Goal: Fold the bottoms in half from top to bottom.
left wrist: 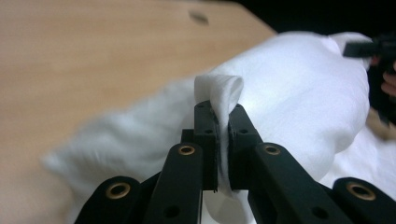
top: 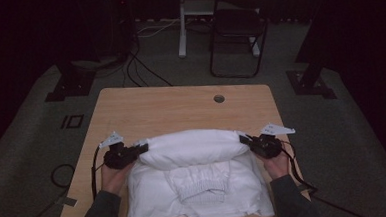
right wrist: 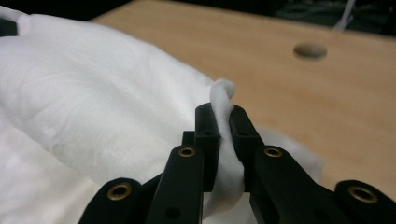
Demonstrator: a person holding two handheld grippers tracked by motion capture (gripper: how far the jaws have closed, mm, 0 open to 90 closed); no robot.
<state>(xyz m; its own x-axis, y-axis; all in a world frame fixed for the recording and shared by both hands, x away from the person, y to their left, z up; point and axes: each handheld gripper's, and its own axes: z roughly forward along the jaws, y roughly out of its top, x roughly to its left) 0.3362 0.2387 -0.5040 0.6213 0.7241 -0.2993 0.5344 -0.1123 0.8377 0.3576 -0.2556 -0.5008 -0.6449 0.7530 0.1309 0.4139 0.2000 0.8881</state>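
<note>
A: Table (top: 131,111) noted — light wood top, rounded corners, a round cable hole (top: 219,98) set near the far edge, right of centre

B: What is carried on it?

A: A white garment (top: 200,188) is laid on the near half, its far part rolled back over itself; an elasticated ribbed edge is seen at the middle. The far half is left bare wood

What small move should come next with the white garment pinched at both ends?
Probably carry the fold on toward the near edge and lay it down: the left claw and right claw each clamp a corner of the white garment, whose lifted half arches over the flat part.
</note>
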